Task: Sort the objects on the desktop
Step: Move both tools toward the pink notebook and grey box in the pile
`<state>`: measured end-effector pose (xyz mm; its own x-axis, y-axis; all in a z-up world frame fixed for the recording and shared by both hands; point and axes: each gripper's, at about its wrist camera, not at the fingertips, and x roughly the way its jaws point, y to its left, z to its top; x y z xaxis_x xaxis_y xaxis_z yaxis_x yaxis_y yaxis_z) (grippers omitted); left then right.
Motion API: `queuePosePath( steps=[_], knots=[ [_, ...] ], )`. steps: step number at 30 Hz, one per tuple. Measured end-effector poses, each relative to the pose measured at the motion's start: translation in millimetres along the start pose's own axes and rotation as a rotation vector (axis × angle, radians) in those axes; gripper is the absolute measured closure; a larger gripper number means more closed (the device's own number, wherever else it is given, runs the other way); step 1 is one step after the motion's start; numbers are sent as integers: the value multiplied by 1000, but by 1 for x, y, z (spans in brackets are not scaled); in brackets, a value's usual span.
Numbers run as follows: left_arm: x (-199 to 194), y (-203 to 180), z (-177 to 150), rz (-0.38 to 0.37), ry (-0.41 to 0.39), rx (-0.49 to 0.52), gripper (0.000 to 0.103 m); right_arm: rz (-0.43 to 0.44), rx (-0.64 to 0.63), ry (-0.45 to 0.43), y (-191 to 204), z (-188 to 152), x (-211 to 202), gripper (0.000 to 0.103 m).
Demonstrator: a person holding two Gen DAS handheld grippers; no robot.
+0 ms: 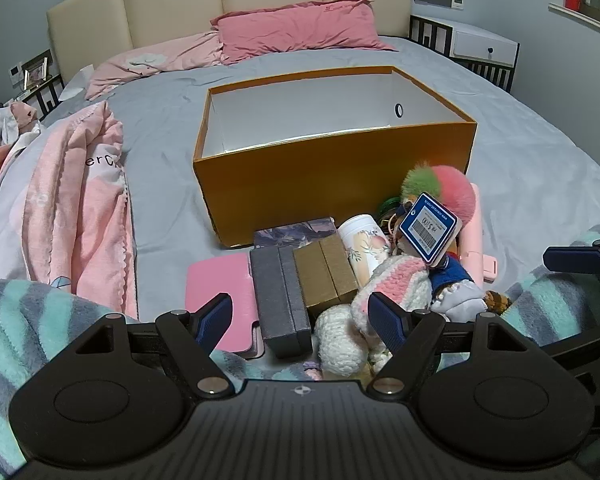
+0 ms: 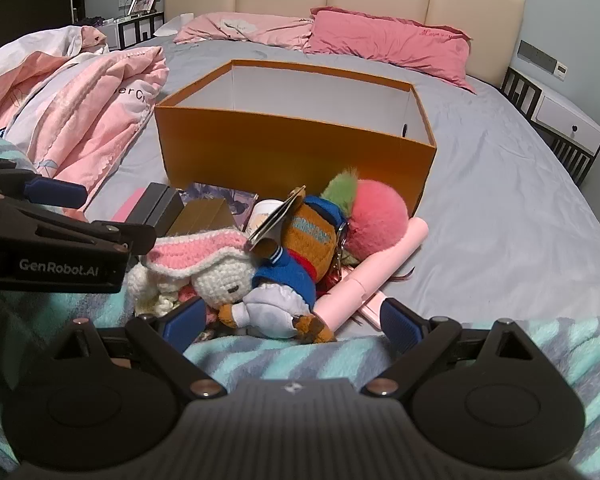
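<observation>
At centre frame in both views we find the orange box (image 1: 332, 176) standing on the grey bed (image 1: 540, 152), its white interior bare as far as either camera sees; the floor near the front wall is hidden. We judge the sorting as not yet begun: nothing is in the box, and every loose item lies heaped just in front of it, low in the frame.

Count of the heap, as far as visible:
- one pink case (image 1: 220, 284), flat, lower left of the pile
- one dark grey box (image 1: 280, 300), touching it
- one gold box (image 1: 328, 276), beside the grey one
- one printed book (image 1: 296, 232), partly under them
- one white can (image 1: 364, 240)
- one crochet rabbit (image 2: 216, 268)
- one bear (image 2: 300, 260) in blue, with a tag (image 1: 428, 226)
- one pompom (image 2: 376, 216), pink and green
- one pink tube (image 2: 364, 276)

Smaller items beneath the toys cannot be told apart.

Left gripper (image 1: 300, 316): jaws fully spread, nothing held, hanging over the boxes at lower centre. Right gripper (image 2: 288, 320): jaws likewise wide, empty, hanging over the bear. Both are clear of the pile. Everything remains to be moved.
</observation>
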<state>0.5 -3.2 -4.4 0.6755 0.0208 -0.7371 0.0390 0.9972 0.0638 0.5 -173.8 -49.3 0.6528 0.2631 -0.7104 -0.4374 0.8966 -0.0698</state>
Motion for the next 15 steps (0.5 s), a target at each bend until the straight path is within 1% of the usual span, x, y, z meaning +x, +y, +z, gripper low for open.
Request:
queuePosePath(
  steps=[3,6,8,10,11,13,15],
  knots=[
    [0,1,0,-6,2,-4,14,2,1,0,0,0,0,11],
    [1,3,0,-12,5,-8,14,3,6,3,-3,-5,-4,17],
    [1,4,0,-17,5,-10,14,3,10,5,-3,-5,-4,18],
    [1,5,0,-25,9,-13,15,6,10,9,-5,-7,-5,25],
    [1,6,0,-29,10,-15,16,14,14,11,-6,-6,-4,27],
    [1,7,0,-33,14,-21,19,23,15,15,-7,-4,-2,33],
    [2,10,1,-36,21,-34,21,42,21,25,-7,-3,-1,35]
  ],
)
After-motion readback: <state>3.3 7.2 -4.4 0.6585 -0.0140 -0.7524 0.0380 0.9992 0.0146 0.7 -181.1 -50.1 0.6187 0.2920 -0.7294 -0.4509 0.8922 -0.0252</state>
